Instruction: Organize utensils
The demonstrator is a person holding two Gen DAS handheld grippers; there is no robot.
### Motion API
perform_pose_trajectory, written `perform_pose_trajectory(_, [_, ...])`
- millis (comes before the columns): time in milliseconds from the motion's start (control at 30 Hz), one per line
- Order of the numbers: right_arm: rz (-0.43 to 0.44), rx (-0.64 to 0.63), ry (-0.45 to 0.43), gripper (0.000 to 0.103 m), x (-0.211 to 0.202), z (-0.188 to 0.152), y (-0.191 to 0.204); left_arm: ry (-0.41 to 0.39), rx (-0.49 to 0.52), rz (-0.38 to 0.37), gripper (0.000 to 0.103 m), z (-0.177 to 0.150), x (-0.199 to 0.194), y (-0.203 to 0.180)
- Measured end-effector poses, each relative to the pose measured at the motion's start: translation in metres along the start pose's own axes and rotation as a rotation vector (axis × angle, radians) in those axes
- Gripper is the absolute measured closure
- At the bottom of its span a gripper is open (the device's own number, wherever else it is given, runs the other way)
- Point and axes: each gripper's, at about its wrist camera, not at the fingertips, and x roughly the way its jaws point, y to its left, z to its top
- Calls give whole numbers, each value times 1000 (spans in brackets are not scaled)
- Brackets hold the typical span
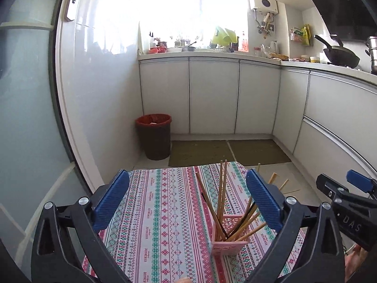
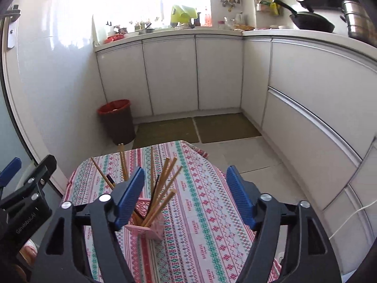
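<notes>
Patterned table carrying one pink holder near its middle, where chopsticks stand fanned upright for storage; left tool and right tool hover wide, jaws empty, apparently just clear of it.

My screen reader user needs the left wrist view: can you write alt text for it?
Open left gripper, holding nothing, faces a pink holder of splayed wooden chopsticks on a patterned tablecloth. White kitchen cabinets and a dark bin stand beyond; the right gripper shows at right.
</notes>
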Motion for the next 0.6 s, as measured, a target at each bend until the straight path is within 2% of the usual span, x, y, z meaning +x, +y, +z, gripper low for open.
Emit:
perform_pose_trajectory(133, [-59, -9, -35, 11, -7, -9, -8, 5, 16, 11, 7, -7, -5, -7])
perform_pose_trajectory(233, [-91, 2, -51, 7, -11, -15, -15, 16, 30, 12, 7, -11, -6, -12])
perform_pose_trajectory(600, [-122, 40, -6, 7, -13, -34, -27, 45, 22, 3, 7, -23, -11, -19])
